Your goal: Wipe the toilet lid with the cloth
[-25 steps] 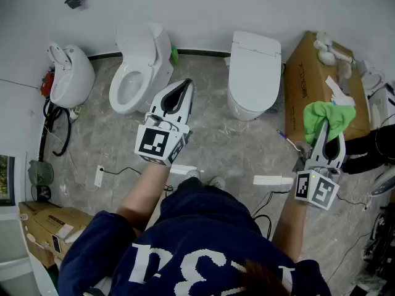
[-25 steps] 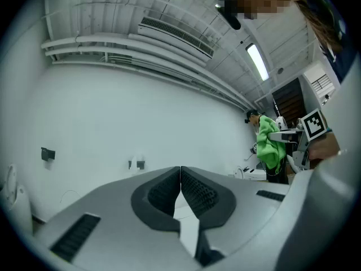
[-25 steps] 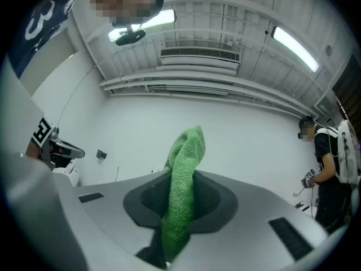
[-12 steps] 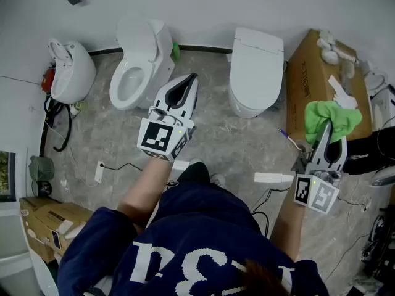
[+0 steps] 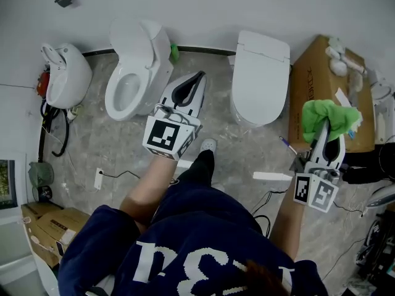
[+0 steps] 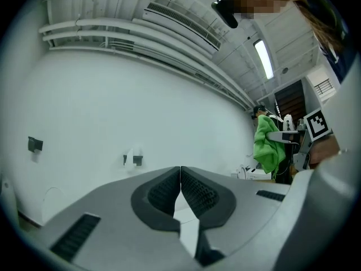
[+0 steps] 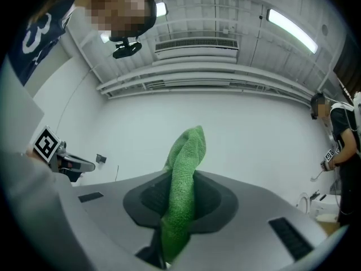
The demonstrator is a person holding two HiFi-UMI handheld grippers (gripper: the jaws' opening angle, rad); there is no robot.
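We see an open toilet (image 5: 133, 73) just left of the left jaws, a smaller white fixture (image 5: 65, 73) farther left, and a cardboard box (image 5: 321, 73) beyond the right jaws.

A grey, marble-veined floor (image 5: 111, 140) meets a plain white wall (image 5: 203, 8) along a dark skirting strip (image 5: 197, 50). Against the wall stand an open white toilet (image 5: 133, 66) and, further left, a smaller white fixture (image 5: 65, 73). A brown cardboard box (image 5: 311, 82) sits at the right, and another box (image 5: 49, 222) at the lower left. A white power strip (image 5: 271, 177) lies on the floor. Overhead, the white ceiling carries long tube lights (image 7: 290, 28), a slatted air vent (image 7: 194, 44) and parallel pipes (image 6: 130, 37).
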